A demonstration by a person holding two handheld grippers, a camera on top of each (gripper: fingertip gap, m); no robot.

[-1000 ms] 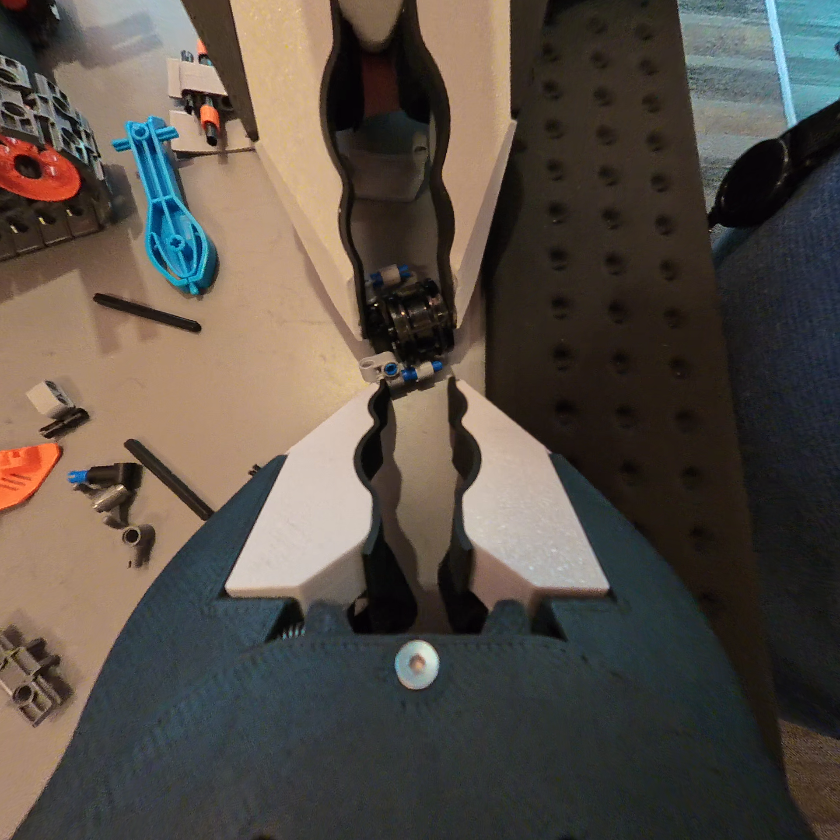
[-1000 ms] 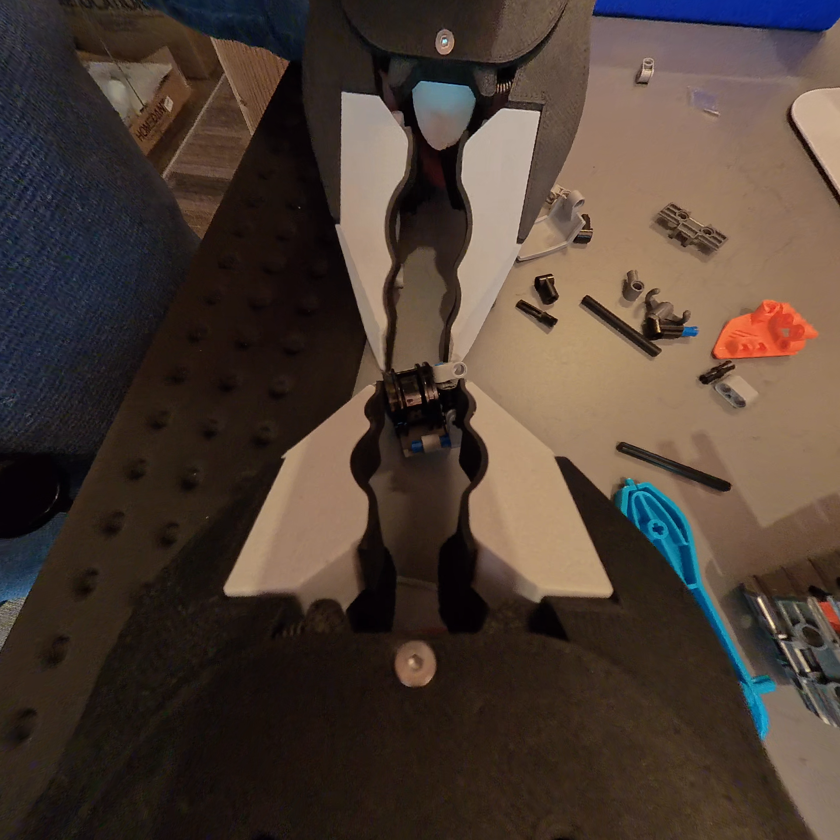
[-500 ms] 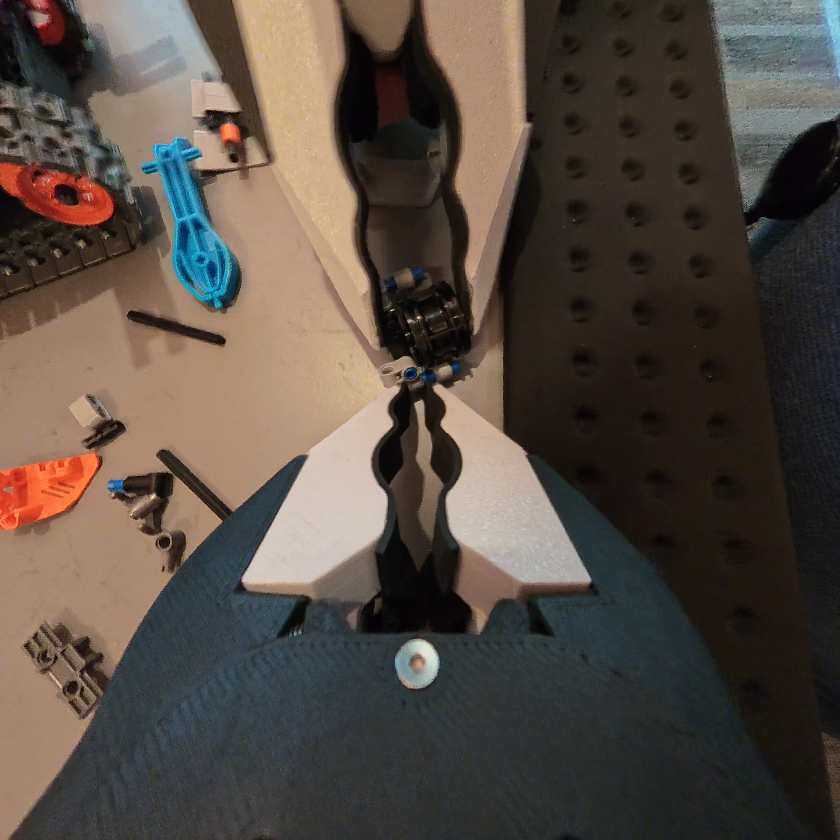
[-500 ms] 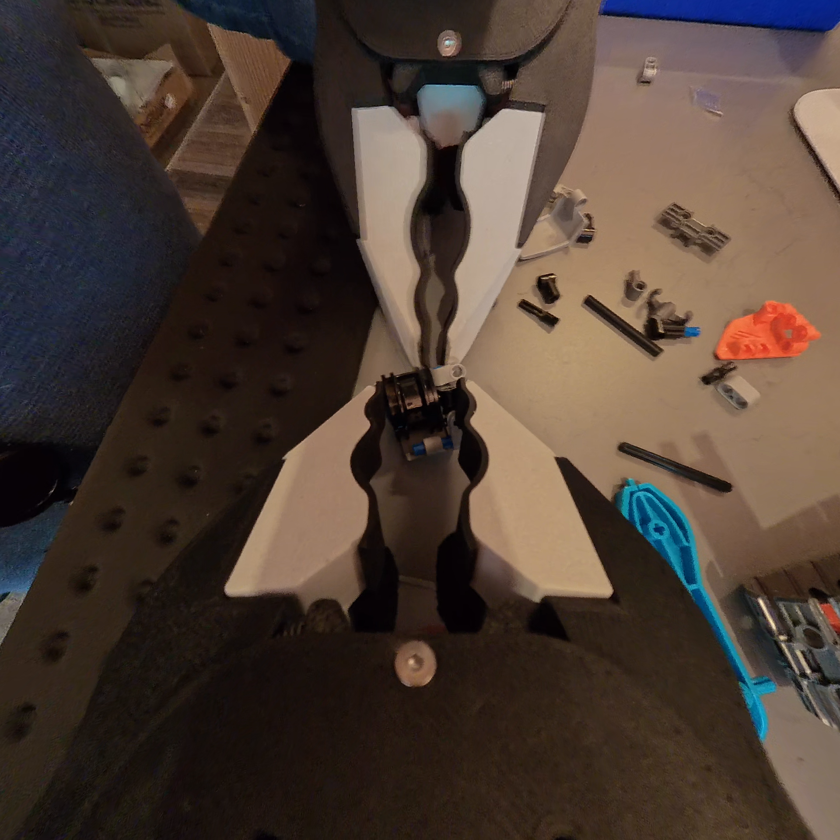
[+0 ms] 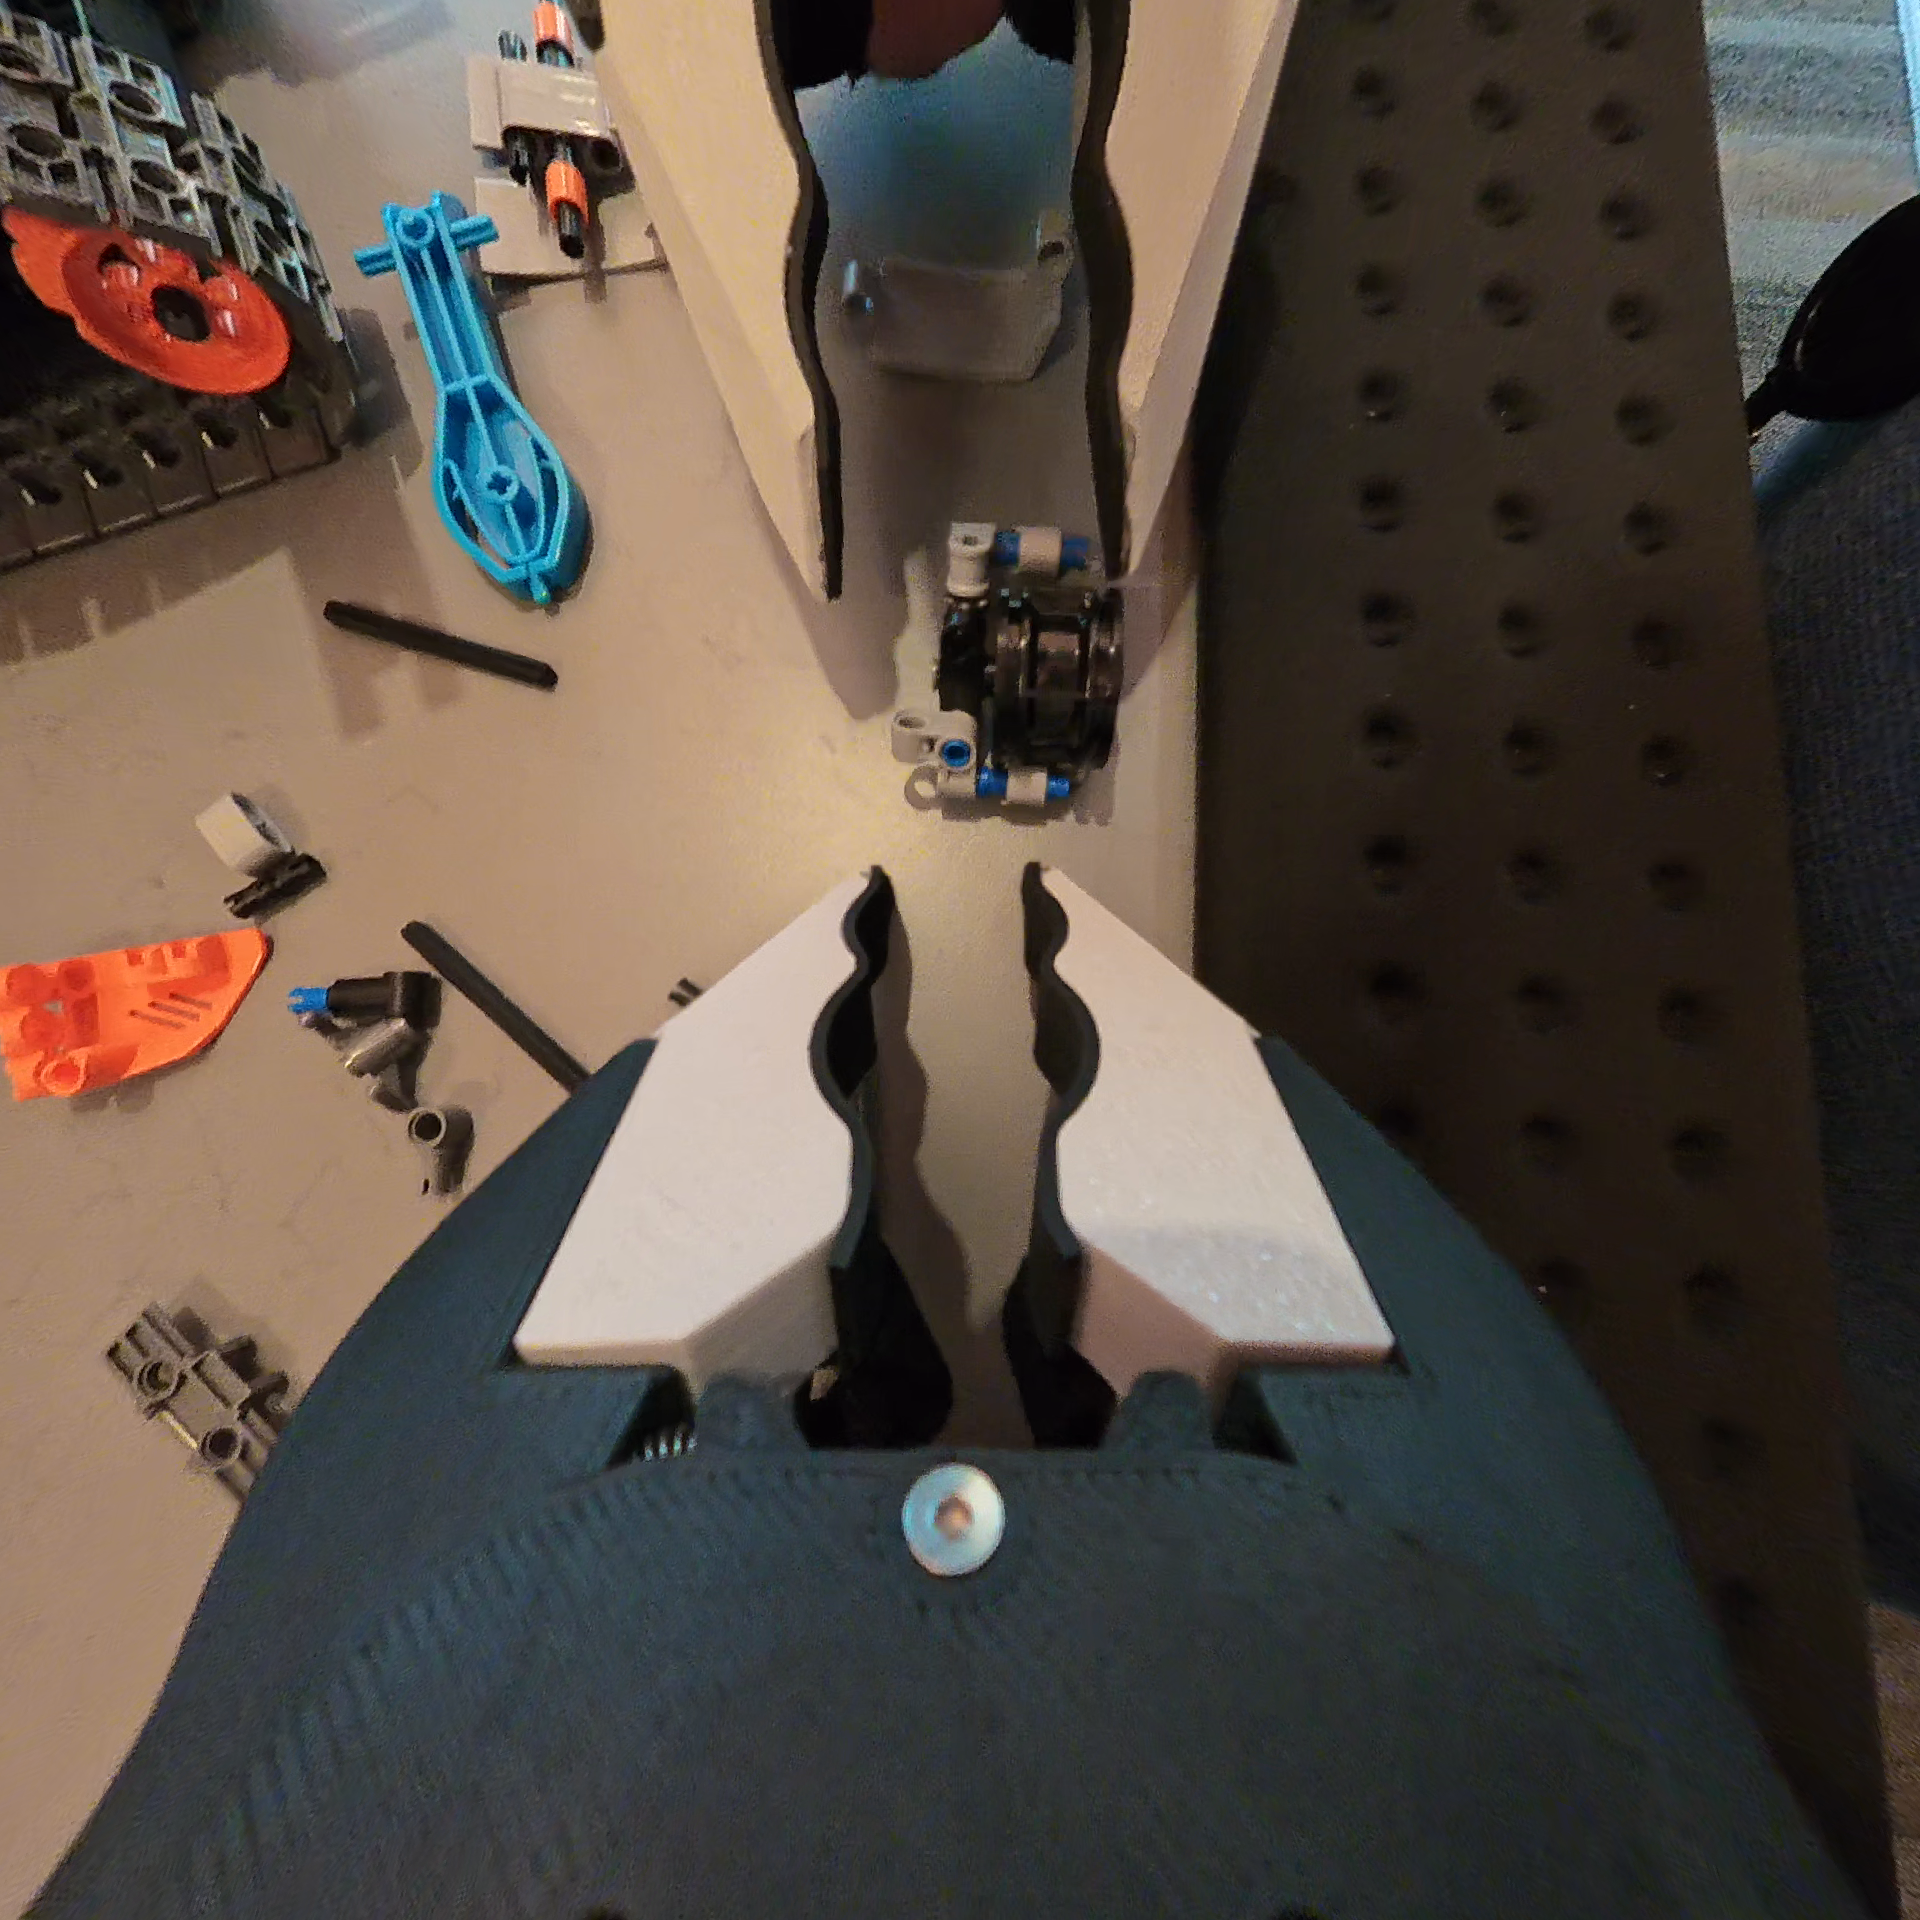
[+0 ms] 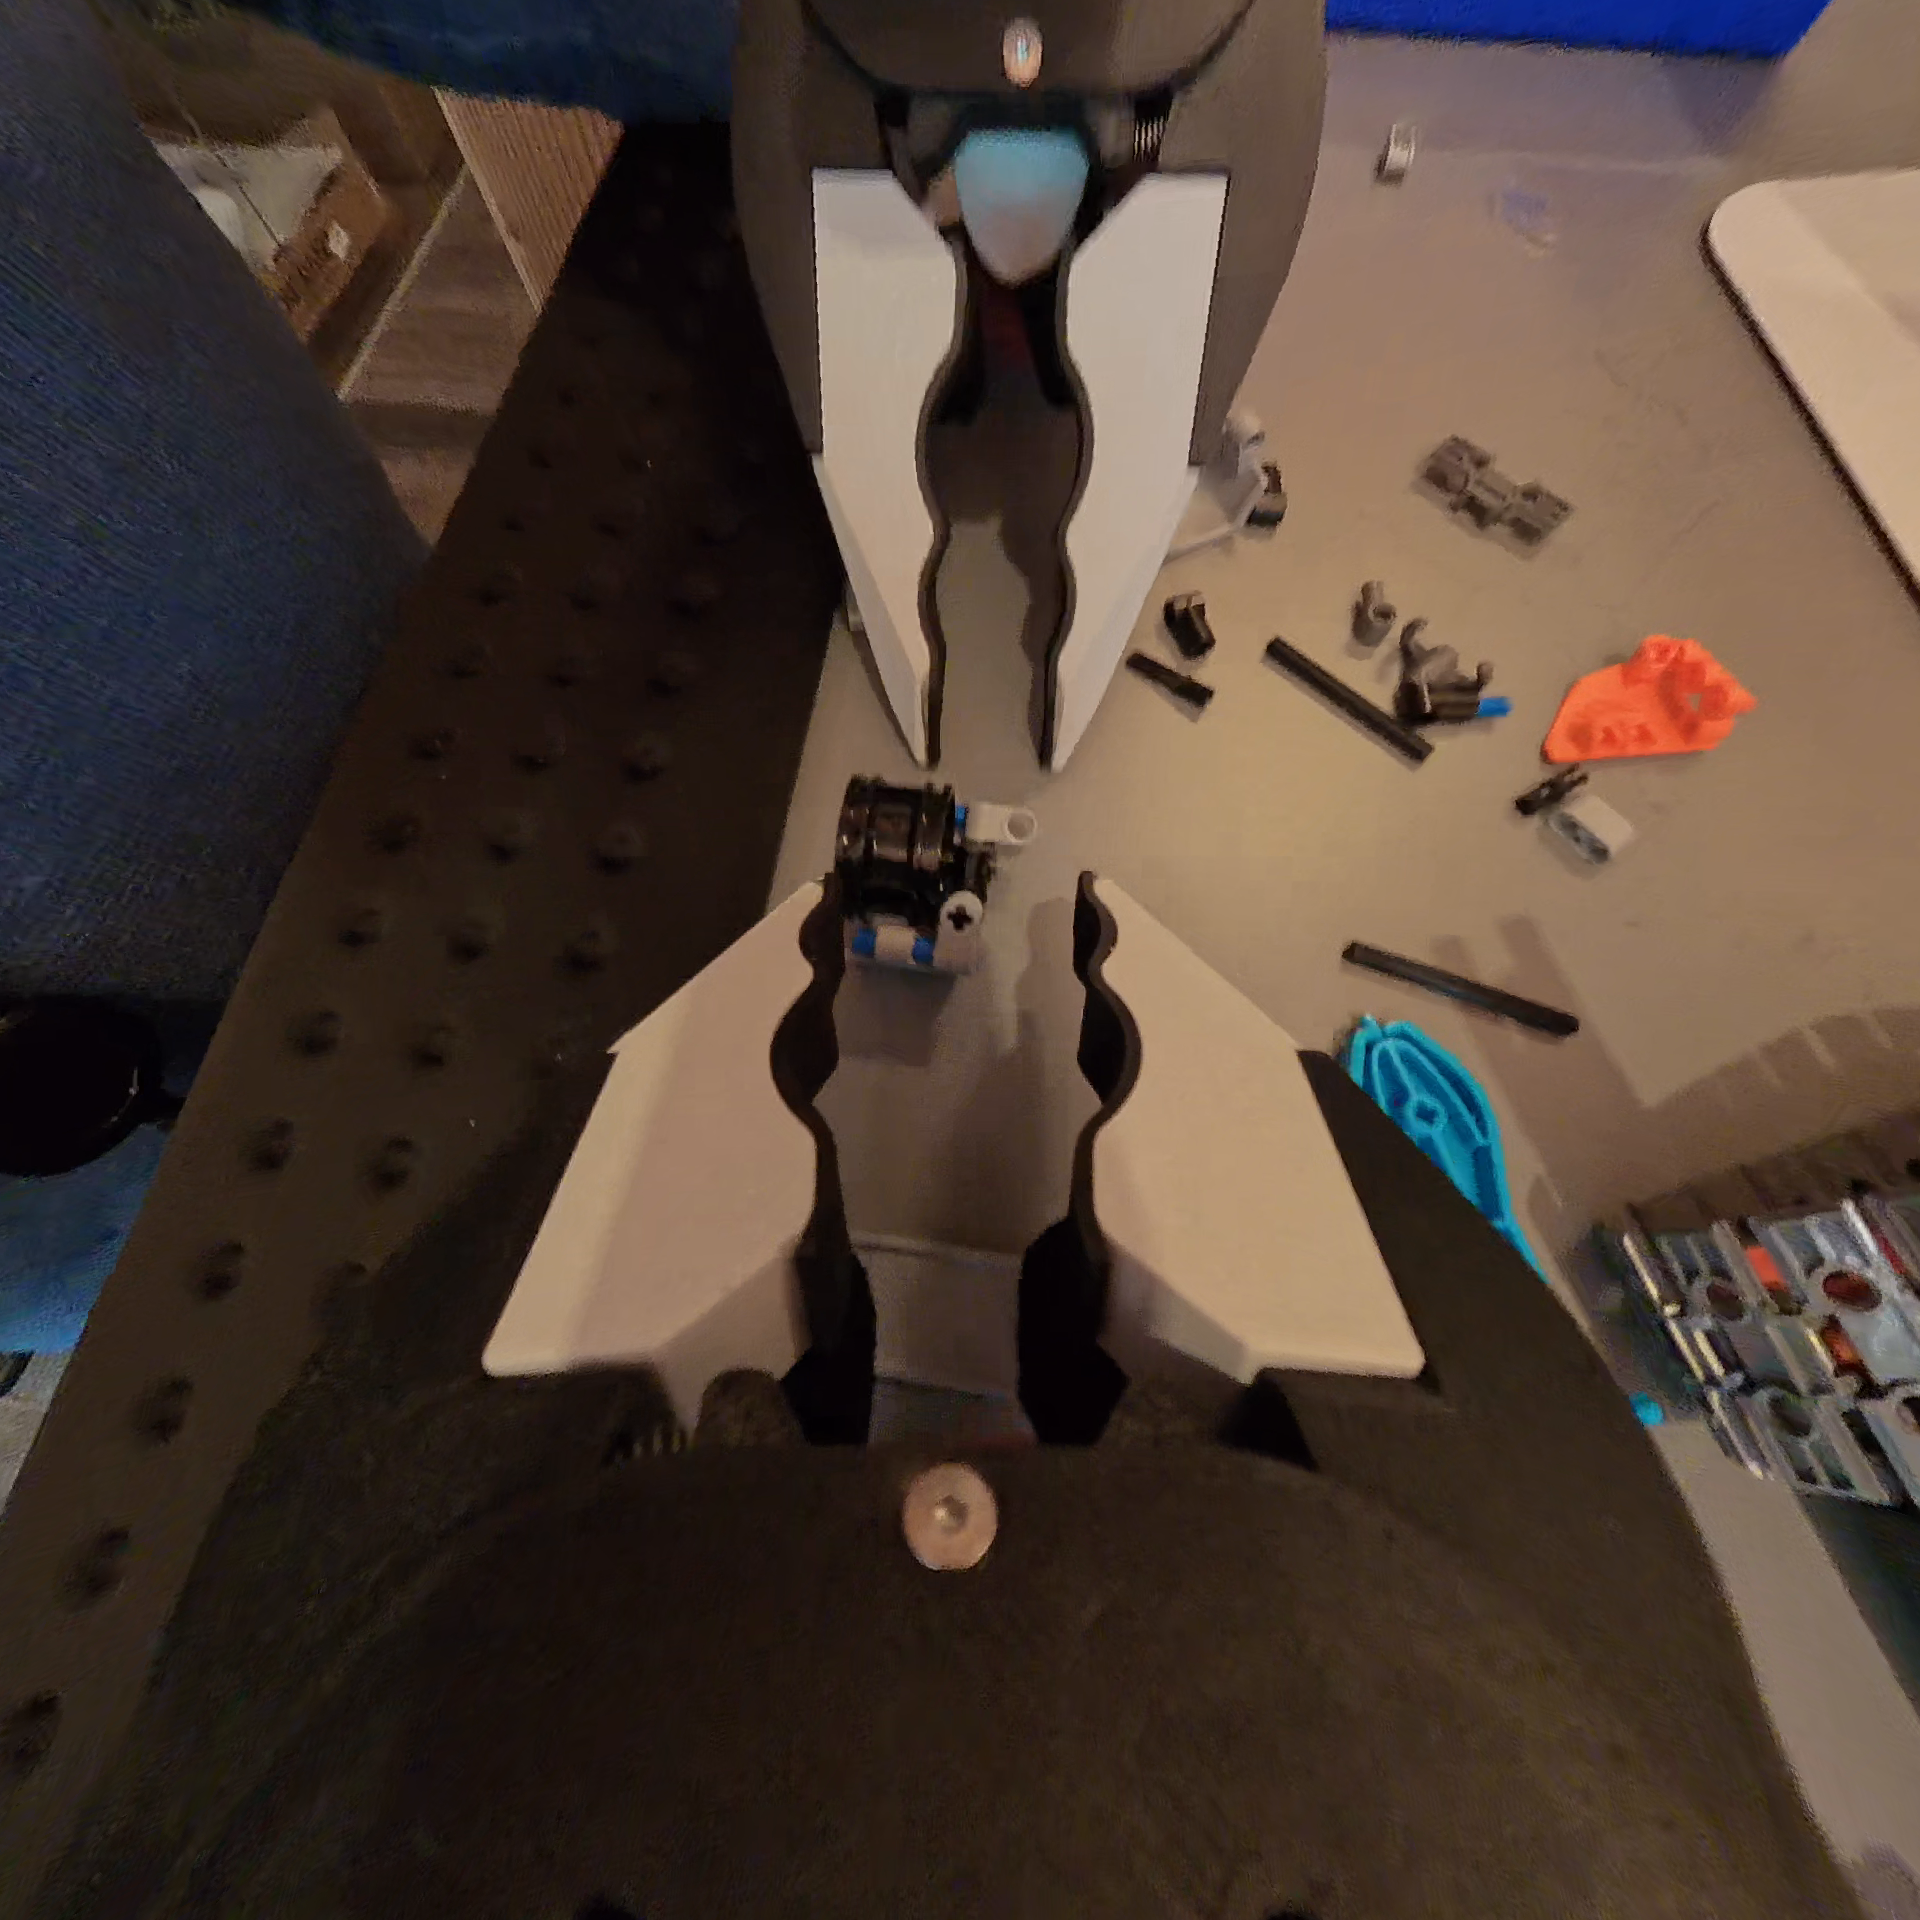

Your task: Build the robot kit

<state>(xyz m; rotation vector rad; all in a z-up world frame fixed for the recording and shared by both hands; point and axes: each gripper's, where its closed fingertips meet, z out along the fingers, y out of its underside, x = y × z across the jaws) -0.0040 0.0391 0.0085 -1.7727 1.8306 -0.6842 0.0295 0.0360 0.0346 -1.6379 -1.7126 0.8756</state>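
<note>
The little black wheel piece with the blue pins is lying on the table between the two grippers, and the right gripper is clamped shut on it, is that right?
Not quite. The black wheel piece does lie on the table between the two grippers, but the right gripper is open, not clamped on it. The right wrist view shows a wide gap between its fingers, with the piece at its left fingertip; whether they touch is unclear.

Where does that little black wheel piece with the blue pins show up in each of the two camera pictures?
Left wrist view: the black wheel piece lies on the table just above centre, beyond the left gripper, beside the far gripper's fingertip.
Right wrist view: it lies left of centre, at the right gripper's left fingertip.
Shared landmark: the black studded strip beside it.
</note>
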